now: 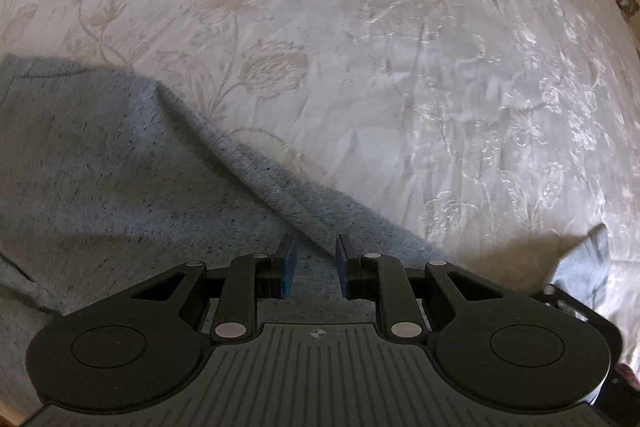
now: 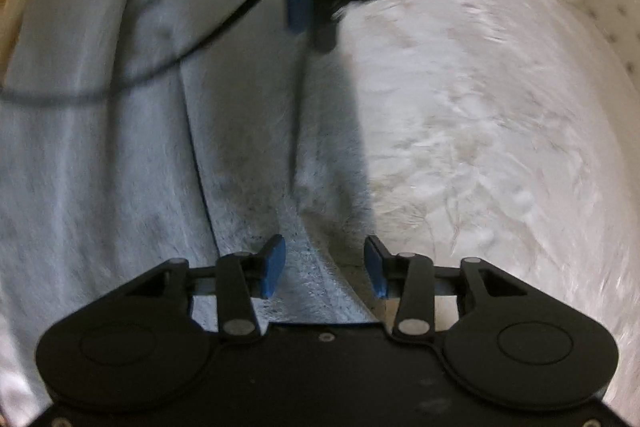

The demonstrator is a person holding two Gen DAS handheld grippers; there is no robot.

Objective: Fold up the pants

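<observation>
1. Pants (image 1: 120, 163): grey knit, spread on the floral bedspread (image 1: 400, 67). In my left wrist view they fill the field from 7 to 10 o'clock, with one edge running diagonally down to 6 o'clock.
2. No containers in view.
3. My left gripper (image 1: 316, 267): blue pads parted by a narrow gap, grey fabric visible under and between them; pads not pressed on the cloth. Recorded as open.
4. My right gripper (image 2: 325, 265): pads set wide apart, straddling a raised fold of the pants at 6 o'clock. Nothing clamped.
5. Right view is blurred; the pants cover the left half, the bedspread runs from 1 to 5 o'clock.
6. A black cable (image 2: 180, 47) crosses the pants at 10 o'clock.
</observation>
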